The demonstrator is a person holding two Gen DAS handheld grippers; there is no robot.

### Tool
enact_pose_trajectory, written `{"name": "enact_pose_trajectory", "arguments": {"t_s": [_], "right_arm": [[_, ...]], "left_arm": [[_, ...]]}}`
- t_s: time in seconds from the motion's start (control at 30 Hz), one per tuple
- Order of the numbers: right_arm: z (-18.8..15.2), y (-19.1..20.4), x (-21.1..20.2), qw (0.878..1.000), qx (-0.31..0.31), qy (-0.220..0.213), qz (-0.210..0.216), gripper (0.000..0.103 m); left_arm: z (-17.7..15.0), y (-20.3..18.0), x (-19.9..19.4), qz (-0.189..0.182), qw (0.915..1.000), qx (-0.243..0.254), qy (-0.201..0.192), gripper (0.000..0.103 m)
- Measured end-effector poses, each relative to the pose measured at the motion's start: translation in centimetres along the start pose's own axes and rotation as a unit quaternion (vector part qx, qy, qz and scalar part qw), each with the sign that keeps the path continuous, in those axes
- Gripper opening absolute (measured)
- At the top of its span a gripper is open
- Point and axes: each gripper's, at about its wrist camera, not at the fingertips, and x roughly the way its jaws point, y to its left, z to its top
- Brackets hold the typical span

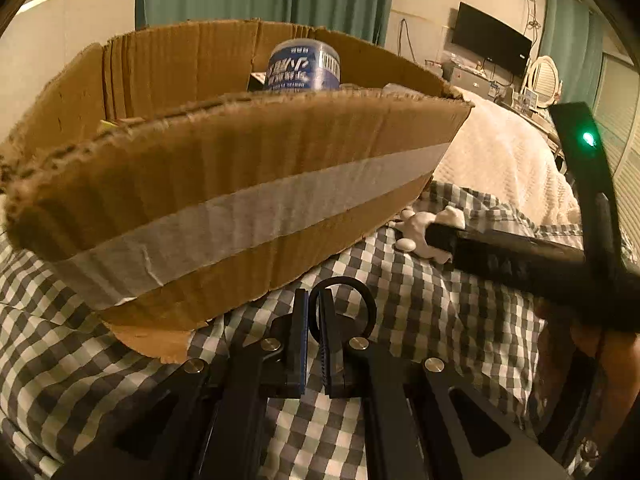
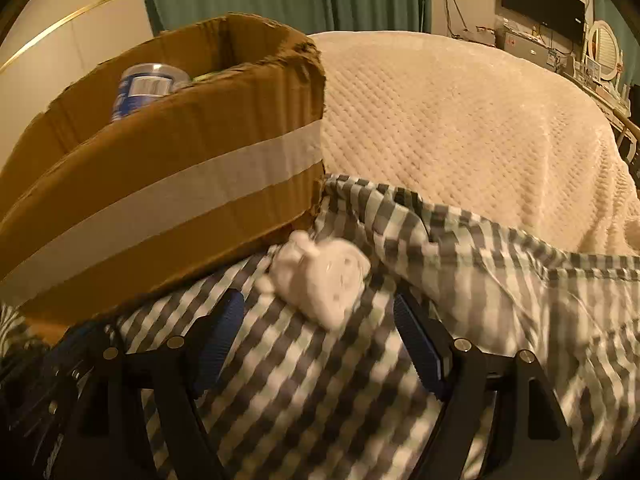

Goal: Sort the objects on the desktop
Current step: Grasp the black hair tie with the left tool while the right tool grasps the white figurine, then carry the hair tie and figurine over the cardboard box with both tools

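Note:
A brown cardboard box [image 1: 224, 184] with a white tape band stands on the checked cloth; it also shows in the right wrist view [image 2: 160, 160]. A blue can [image 1: 304, 66] stands inside it, also seen from the right [image 2: 148, 84]. My left gripper [image 1: 314, 308] is shut on a black ring-shaped handle [image 1: 360, 300] close to the box's front wall. A small white figurine [image 2: 324, 276] lies on the cloth by the box's right corner, also in the left wrist view [image 1: 420, 232]. My right gripper [image 2: 318, 312] is open, its fingers either side of the figurine, and reaches into the left wrist view [image 1: 520, 260].
The checked cloth [image 1: 420, 320] covers the near surface. A cream textured blanket [image 2: 460, 128] lies behind it. Green curtains, a wall TV [image 1: 490, 42] and a cluttered dresser stand at the back right.

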Motion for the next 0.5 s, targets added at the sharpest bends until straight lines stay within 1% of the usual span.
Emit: {"name": "enact_pose_trajectory", "arguments": {"t_s": [0.07,0.1,0.13,0.17,0.2,0.23,0.27,0.37,0.43,0.5], "right_arm": [[0.4,-0.5,1.0,1.000,0.016,0.005,0.003,0.077],[0.4,-0.6,1.2,1.000,0.019,0.006,0.007,0.073],[0.5,-0.7,1.5,1.000,0.020,0.010,0.008,0.067],[0.4,-0.7,1.8,1.000,0.019,0.017,0.007,0.052],[0.2,-0.7,1.9,1.000,0.017,0.020,0.006,0.047],[0.0,-0.6,1.6,1.000,0.015,0.016,0.001,0.045],[-0.3,-0.5,1.2,1.000,0.011,0.009,-0.003,0.040],[-1.3,-0.4,-0.7,1.000,0.020,-0.001,0.013,0.040],[-2.2,-0.1,-2.2,1.000,0.019,-0.006,0.009,0.040],[-3.1,0.2,-3.9,1.000,0.022,-0.010,0.014,0.040]], "left_arm": [[-0.1,0.0,0.1,0.000,1.0000,0.002,0.000,0.005],[-0.3,0.1,0.0,0.001,1.0000,0.002,-0.001,0.005],[-0.3,0.0,-0.1,0.000,1.0000,0.004,-0.003,0.005],[-0.4,-0.1,-0.1,0.000,1.0000,0.007,-0.003,0.005],[-0.4,-0.2,0.0,0.005,0.9999,0.009,-0.003,0.005],[-0.4,-0.1,-0.1,0.005,0.9999,0.010,-0.003,0.005],[-0.5,0.0,-0.3,0.004,0.9999,0.008,-0.005,0.005],[-0.6,0.3,-1.1,-0.003,0.9999,0.005,-0.014,0.005],[-0.7,0.3,-1.8,-0.009,0.9997,0.010,-0.019,0.005],[-0.8,0.3,-2.8,-0.015,0.9994,0.014,-0.027,0.005]]}}
